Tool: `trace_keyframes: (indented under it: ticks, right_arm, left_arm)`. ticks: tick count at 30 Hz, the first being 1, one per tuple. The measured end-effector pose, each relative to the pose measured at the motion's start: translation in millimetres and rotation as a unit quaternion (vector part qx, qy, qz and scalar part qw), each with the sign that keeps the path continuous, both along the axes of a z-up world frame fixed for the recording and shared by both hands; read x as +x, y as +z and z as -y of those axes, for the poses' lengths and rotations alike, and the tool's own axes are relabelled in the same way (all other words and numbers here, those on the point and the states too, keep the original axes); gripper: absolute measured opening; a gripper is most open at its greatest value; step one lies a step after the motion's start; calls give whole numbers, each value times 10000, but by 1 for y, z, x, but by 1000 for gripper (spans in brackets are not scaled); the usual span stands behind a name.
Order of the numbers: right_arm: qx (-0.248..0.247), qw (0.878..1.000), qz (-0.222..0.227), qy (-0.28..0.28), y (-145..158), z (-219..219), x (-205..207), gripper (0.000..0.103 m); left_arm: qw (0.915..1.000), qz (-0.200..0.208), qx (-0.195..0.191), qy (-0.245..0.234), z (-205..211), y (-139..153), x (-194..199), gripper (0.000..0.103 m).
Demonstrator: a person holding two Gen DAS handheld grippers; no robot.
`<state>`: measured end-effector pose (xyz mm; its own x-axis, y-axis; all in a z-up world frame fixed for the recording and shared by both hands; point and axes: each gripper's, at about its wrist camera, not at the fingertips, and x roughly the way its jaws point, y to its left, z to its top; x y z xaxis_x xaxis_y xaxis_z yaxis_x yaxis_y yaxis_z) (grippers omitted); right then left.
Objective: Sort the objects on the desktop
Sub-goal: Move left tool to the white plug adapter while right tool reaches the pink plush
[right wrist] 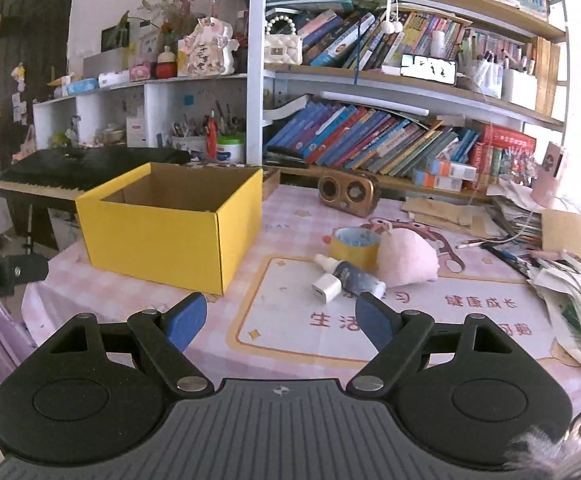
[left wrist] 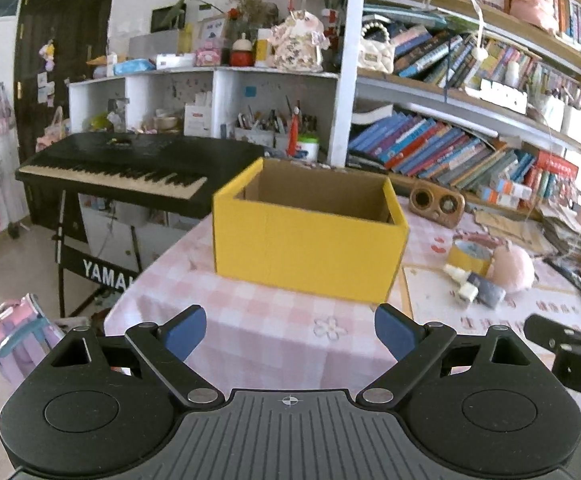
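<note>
Right tool (right wrist: 280, 322) near white charger (right wrist: 326, 287)

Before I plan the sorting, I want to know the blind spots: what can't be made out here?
- Yellow box floor: both views, hidden by its own walls.
- Small bottle: label too small, right wrist view.
- Tape roll: part hidden behind the pink plush.
- Paper pile: cut by the right edge.

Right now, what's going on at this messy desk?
Nothing is being handled yet. The left hand-held gripper and right hand-held gripper are both open and empty above the pink checked tablecloth. An open yellow box waits beside a tape roll, small bottle, white charger and pink plush.
</note>
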<state>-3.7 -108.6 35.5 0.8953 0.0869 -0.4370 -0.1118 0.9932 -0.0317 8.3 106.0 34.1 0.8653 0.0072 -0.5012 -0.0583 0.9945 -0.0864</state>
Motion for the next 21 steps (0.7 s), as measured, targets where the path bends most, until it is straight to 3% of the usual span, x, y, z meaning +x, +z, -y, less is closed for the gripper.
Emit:
trace_keyframes:
  ticks: [21]
  right_arm:
    - [84,9962,-690,-528,-23,26,-13,82]
  left_arm:
    - [9951,-523,-5,-838,42,-22,5,93]
